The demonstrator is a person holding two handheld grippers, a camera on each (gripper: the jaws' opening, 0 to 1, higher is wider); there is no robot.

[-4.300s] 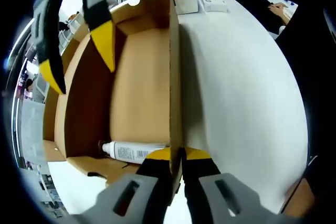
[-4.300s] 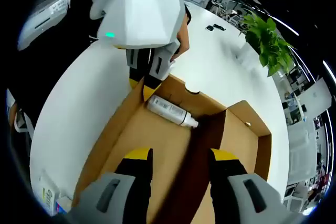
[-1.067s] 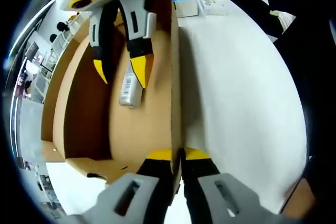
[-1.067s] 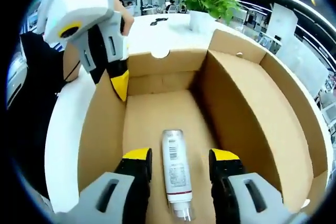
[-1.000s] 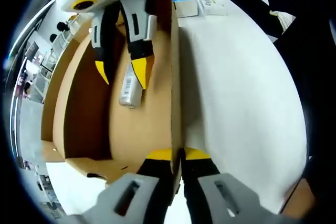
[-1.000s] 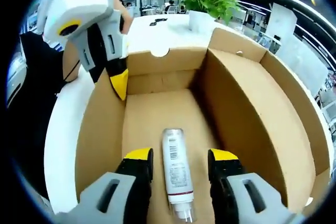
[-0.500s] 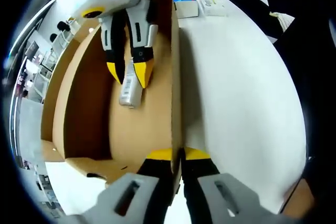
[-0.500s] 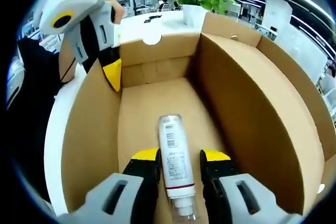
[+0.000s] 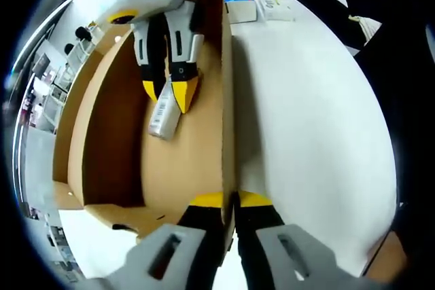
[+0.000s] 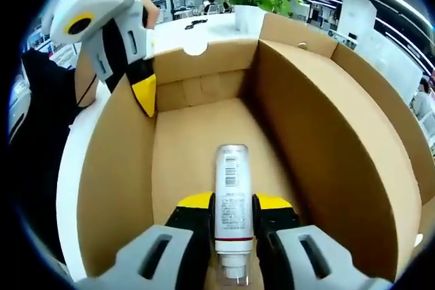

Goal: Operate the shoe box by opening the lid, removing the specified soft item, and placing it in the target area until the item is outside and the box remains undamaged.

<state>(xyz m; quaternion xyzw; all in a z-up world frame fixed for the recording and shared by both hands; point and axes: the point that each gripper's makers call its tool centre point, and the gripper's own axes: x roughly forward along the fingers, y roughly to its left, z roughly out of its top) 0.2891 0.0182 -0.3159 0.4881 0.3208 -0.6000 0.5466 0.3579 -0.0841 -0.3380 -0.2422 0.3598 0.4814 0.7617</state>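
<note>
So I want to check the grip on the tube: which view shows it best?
The right gripper view: the tube runs lengthwise between the right gripper, label up. The left gripper view shows the tube smaller, partly behind the right gripper, inside the box.

The right claw [image 10: 233, 203] reaches down inside the shoe box [image 10: 326, 134], its yellow tips closed against both sides of the white bottle [image 10: 232, 195]. The left claw [image 9: 229, 200] is clamped shut on the box's side wall, fingertips [image 9: 253, 199] pressed together.
</note>
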